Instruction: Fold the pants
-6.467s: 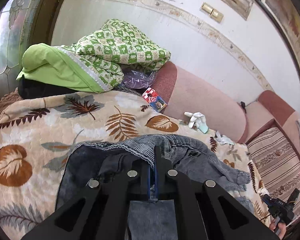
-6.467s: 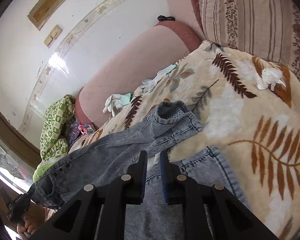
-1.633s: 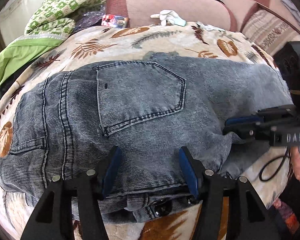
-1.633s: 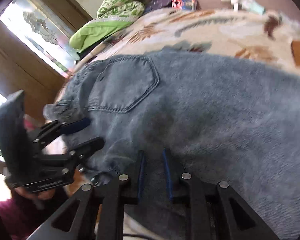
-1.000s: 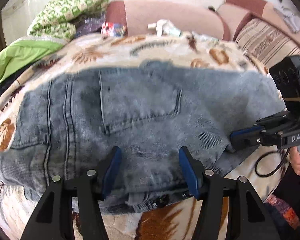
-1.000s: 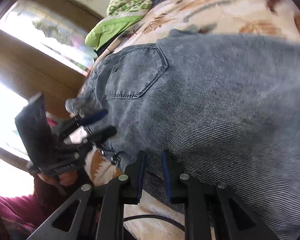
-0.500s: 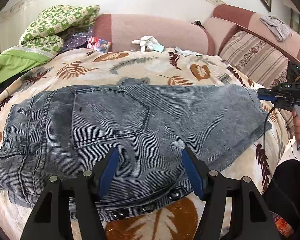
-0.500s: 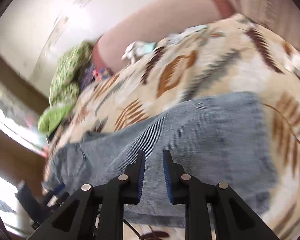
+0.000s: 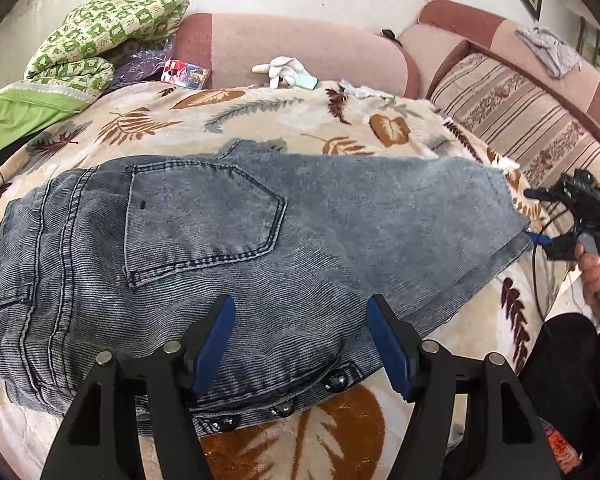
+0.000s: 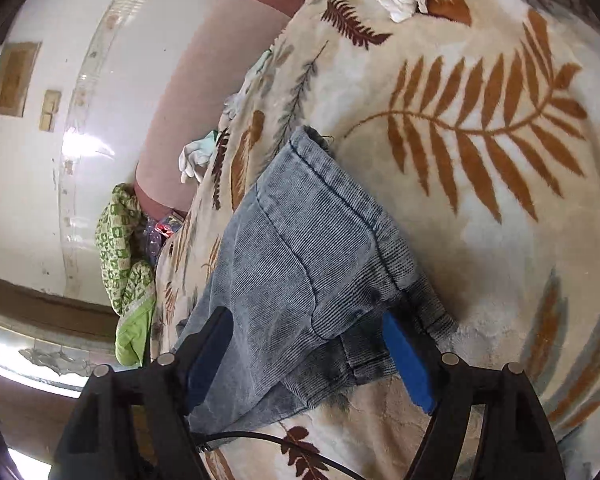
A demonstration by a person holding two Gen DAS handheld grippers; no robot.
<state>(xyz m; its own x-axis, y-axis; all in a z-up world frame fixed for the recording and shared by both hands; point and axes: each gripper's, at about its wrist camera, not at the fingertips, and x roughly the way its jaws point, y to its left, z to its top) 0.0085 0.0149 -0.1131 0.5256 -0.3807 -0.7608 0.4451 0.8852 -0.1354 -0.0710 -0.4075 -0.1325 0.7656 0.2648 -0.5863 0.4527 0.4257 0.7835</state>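
Grey-blue jeans point(image 9: 260, 240) lie flat on the leaf-patterned blanket point(image 9: 260, 120), back pocket up, waist to the left and legs running right. My left gripper point(image 9: 300, 344) hovers open over the near edge by the fly buttons, with denim below it and nothing pressed. In the right wrist view the stacked leg hems point(image 10: 320, 280) lie between the fingers of my right gripper point(image 10: 306, 354). Its jaws are opening and the blue pads stand clear of the cloth. The left wrist view shows that right gripper point(image 9: 530, 214) at the hem end, held by a hand point(image 9: 592, 272).
A green patterned quilt point(image 9: 100, 36) is piled at the back left. White gloves point(image 9: 288, 72) and a red packet point(image 9: 184, 74) lie along the pink sofa back. A striped cushion point(image 9: 520, 112) sits at the right. A black cable point(image 10: 280, 440) trails under the right gripper.
My right gripper swept from near the waist out to the leg hems, rolled over, and went from shut to wide open. The legs now lie stretched out flat. The left gripper barely moved.
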